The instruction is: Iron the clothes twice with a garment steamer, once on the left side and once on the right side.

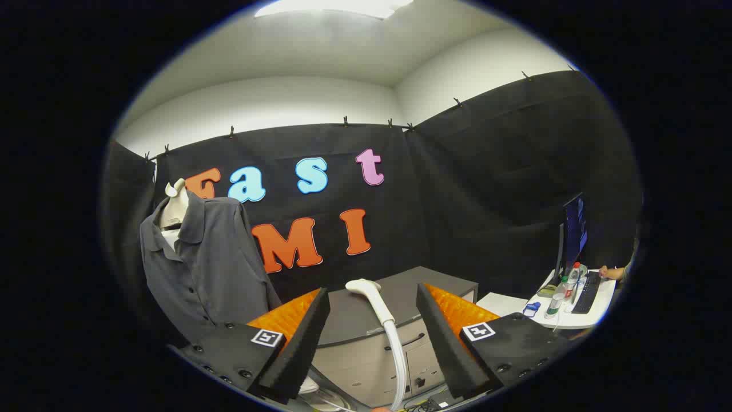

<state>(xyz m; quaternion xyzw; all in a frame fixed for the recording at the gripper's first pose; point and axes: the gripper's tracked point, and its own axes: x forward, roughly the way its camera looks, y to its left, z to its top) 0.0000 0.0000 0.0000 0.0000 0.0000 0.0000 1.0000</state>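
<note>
I see my gripper point(373, 312) fingers spread apart, the steamer head point(366, 288) standing free between them, the grey shirt point(203, 260) at ten o'clock.

Gripper point(373, 320): fingers spread wide, holding nothing | white steamer head point(366, 288) between them, upright on its hose, above a grey cabinet point(400, 303) | grey shirt point(206, 257) on a mannequin, beyond the left finger | desk point(577, 312) with monitor, far right

A grey counter point(440, 283) was seen beyond the spread fingers of the claw point(373, 320). A white counter point(600, 303) stood well apart, where bottles point(556, 303) and a keyboard point(588, 292) were laid.
</note>
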